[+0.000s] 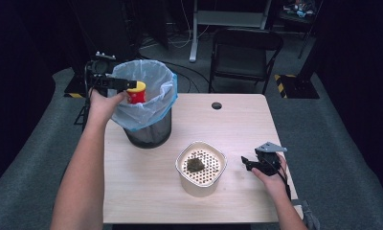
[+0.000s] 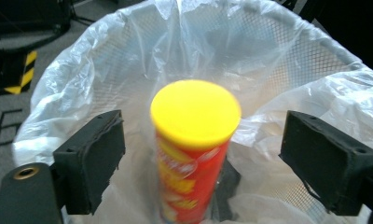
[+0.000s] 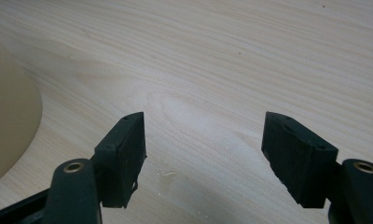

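Wooden table (image 1: 146, 191): lined bin (image 1: 149, 98) hides the can's (image 2: 194, 144) base. Left gripper (image 2: 201, 154) spread, can between but untouched; right gripper (image 3: 203, 156) spread, empty.

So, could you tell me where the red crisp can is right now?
The red crisp can stands upright inside the lined waste bin at the table's far left, between the open left gripper jaws.

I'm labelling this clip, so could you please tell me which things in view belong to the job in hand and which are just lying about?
In the job:
- red chip can with yellow lid, between the open jaws of the left gripper
- lined waste bin

Lying about:
- cream strainer tub holding a dark clump
- right gripper, open over the table
- folding chair
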Demonstrator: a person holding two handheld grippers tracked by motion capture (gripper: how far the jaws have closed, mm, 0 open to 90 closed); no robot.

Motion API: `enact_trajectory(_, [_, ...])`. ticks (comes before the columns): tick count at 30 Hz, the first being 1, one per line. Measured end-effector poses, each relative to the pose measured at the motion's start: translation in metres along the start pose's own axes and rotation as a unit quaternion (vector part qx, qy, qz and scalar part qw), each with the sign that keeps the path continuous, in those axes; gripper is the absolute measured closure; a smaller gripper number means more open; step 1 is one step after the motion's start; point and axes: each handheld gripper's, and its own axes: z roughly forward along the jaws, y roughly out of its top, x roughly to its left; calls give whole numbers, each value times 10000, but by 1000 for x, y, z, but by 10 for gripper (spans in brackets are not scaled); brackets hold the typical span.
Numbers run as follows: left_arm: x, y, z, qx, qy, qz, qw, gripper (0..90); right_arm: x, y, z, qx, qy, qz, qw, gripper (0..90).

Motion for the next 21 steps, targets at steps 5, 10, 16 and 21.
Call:
enact_trajectory(5, [1, -3, -16, -77, -265, 147, 9995, 191, 0, 0, 0, -2, -11, -19, 10000, 301])
enact_trajectory(10, [-6, -11, -33, -43, -556, 540, 9970, 244, 0, 0, 1, 16, -27, -17, 10000, 301])
enact_trajectory(16, [-17, -29, -53, -65, -876, 826, 9927, 244, 0, -1, 0, 14, -46, -9, 10000, 301])
enact_trajectory(21, [-24, -46, -66, -139, -1149, 867, 9895, 238, 0, -1, 0, 15, -68, 72, 9999, 301])
